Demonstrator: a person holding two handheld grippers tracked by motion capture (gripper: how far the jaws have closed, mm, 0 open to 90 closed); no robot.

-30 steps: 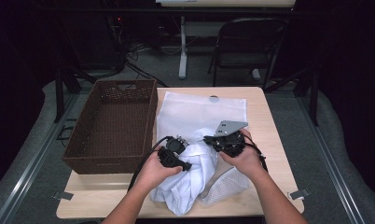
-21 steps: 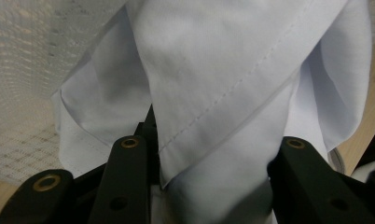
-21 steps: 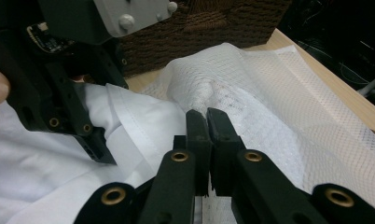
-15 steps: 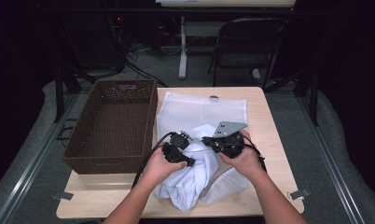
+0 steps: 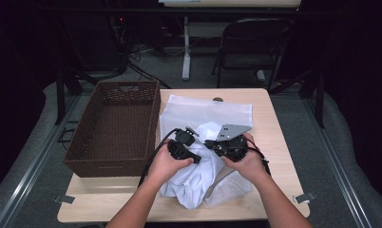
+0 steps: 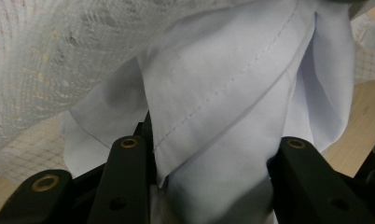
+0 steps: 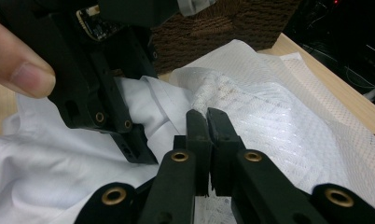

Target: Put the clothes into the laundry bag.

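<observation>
A crumpled white garment (image 5: 194, 183) lies at the table's front, partly on a white mesh bag (image 5: 213, 111). My left gripper (image 5: 197, 159) is shut on a bunched fold of the garment (image 6: 223, 93), which fills the gap between its jaws; mesh (image 6: 45, 46) hangs just above it. My right gripper (image 5: 209, 142) faces it from the right. Its jaws (image 7: 210, 121) stand almost together, shut on the mesh bag's (image 7: 251, 107) raised edge. The two grippers are a hand's width apart, tips toward each other.
A brown woven basket (image 5: 113, 128) stands on the left half of the wooden table (image 5: 274, 142), right beside the mesh bag. A folding chair (image 5: 251, 42) and cables sit on the floor beyond the table's far edge.
My left gripper has lifted slightly and moved to the right, toward the right gripper, carrying the garment fold with it. The right gripper has kept still.
</observation>
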